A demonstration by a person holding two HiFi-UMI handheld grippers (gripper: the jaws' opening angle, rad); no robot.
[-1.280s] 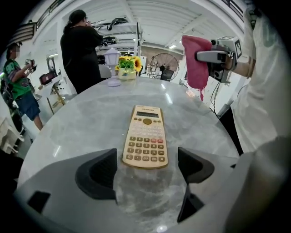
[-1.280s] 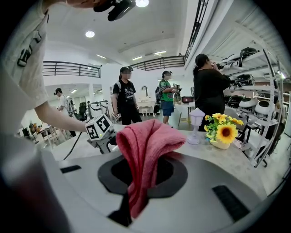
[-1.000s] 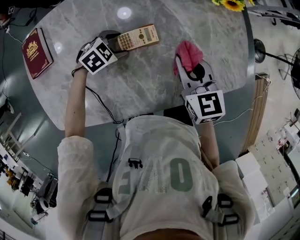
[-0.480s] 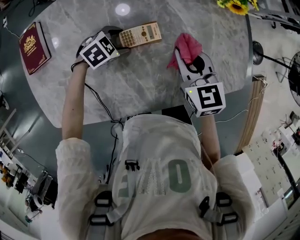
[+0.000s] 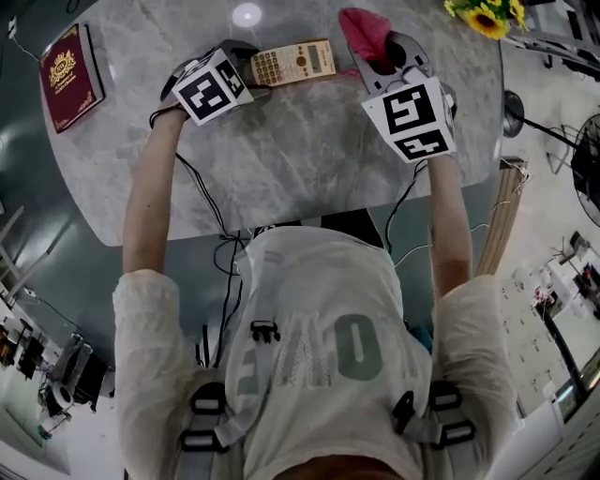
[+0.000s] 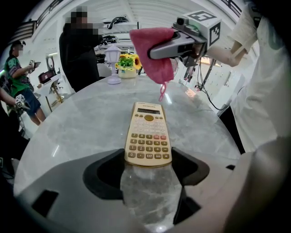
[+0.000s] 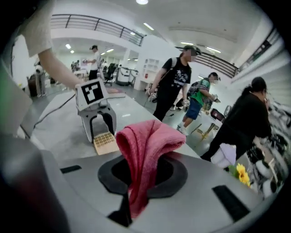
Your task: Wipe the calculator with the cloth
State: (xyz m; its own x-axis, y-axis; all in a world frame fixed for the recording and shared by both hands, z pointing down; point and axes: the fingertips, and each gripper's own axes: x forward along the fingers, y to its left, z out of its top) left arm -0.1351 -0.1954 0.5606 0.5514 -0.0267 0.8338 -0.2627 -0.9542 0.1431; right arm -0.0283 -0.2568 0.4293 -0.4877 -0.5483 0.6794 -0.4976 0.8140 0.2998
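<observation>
A beige calculator [image 5: 292, 63] [image 6: 148, 134] lies flat on the grey marble table [image 5: 291, 159]. My left gripper [image 5: 246, 70] [image 6: 148, 161] straddles its keypad end, with the black pads against both side edges. It stays on the tabletop. My right gripper [image 5: 373, 58] [image 7: 143, 175] is shut on a pink cloth [image 5: 364, 34] [image 7: 148, 141]. The cloth bunches up above the jaws and a tail hangs below. In the left gripper view the cloth [image 6: 152, 52] hangs in the air above and beyond the calculator's display end, without touching it.
A dark red booklet [image 5: 67, 77] lies at the table's left. Sunflowers [image 5: 483, 17] and a small white lamp [image 6: 112, 63] stand at the far edge. Cables [image 5: 225, 239] hang off the near edge. Several people [image 7: 179, 79] stand beyond the table.
My right gripper has carried the cloth toward the far side of the table and rolled, ending close beside the calculator's display end. My left gripper has stayed on the calculator.
</observation>
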